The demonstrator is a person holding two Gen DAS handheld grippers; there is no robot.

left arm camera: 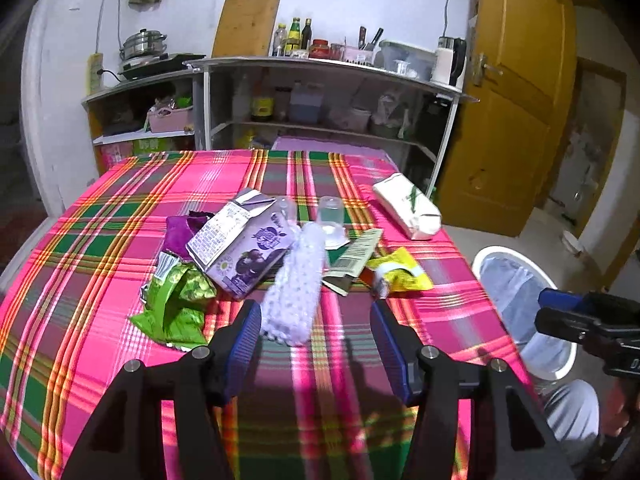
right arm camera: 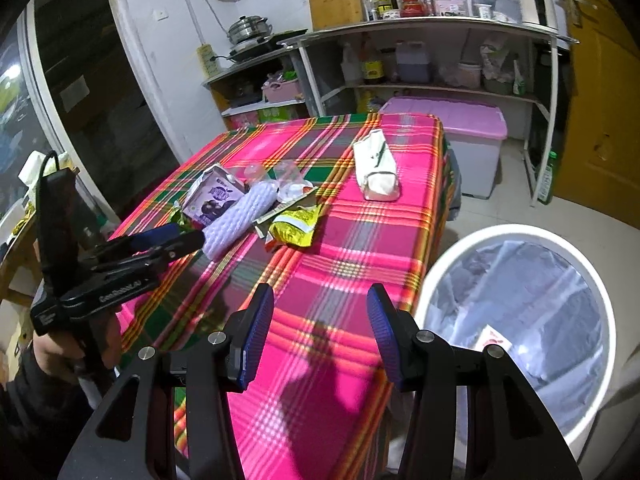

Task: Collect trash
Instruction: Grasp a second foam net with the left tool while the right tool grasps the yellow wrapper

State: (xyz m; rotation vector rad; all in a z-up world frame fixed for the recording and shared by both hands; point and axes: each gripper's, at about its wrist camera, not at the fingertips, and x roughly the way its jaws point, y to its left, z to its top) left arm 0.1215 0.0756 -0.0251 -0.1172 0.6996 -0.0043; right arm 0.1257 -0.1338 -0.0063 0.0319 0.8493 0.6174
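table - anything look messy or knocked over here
Yes. A purple carton lies tipped on its side in a heap of trash: a crumpled green wrapper, a white foam sleeve and a yellow packet. A white pack lies apart, at an angle. Nothing looks spilled on the tablecloth.

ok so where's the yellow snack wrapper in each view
Left wrist view: the yellow snack wrapper lies right of centre on the plaid tablecloth, beyond the right blue finger.
Right wrist view: the wrapper lies left of centre, above the left blue finger.
Shared landmark: the white foam fruit net lies to its left in both.
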